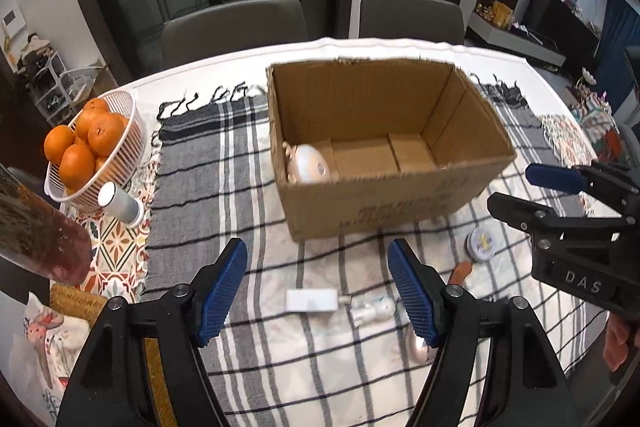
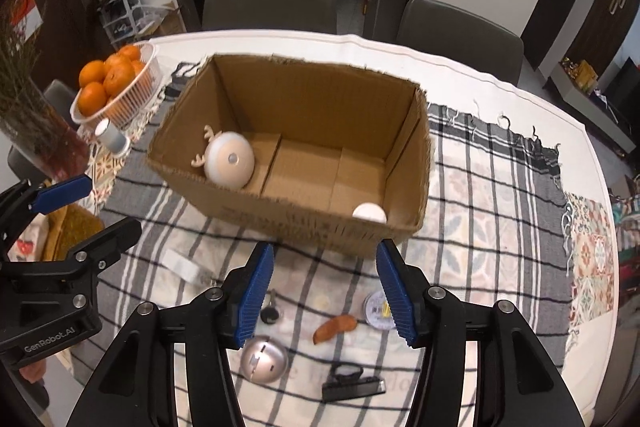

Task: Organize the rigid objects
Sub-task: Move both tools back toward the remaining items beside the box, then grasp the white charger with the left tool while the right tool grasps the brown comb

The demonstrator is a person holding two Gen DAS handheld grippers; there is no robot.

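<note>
An open cardboard box (image 1: 372, 215) (image 2: 280, 215) stands on the checked cloth. Inside it lie a round white lamp with antlers (image 1: 306, 163) (image 2: 229, 161) and a small white round object (image 2: 369, 213). In front of the box lie a white rectangular block (image 1: 311, 300) (image 2: 182, 264), a white figurine (image 1: 374, 310), a round tin (image 1: 483, 245) (image 2: 376, 310), an orange piece (image 2: 335, 327), a silver disc (image 2: 264, 359), a black key fob (image 2: 270, 313) and a black clip (image 2: 352, 385). My left gripper (image 1: 318, 291) is open above the block. My right gripper (image 2: 326, 293) is open above the small items.
A white basket of oranges (image 1: 86, 147) (image 2: 116, 87) and a white-capped cylinder (image 1: 120, 205) (image 2: 112, 137) stand at the left. A vase with dried stems (image 2: 36, 123) is beside them. Two grey chairs (image 1: 236, 27) stand behind the table.
</note>
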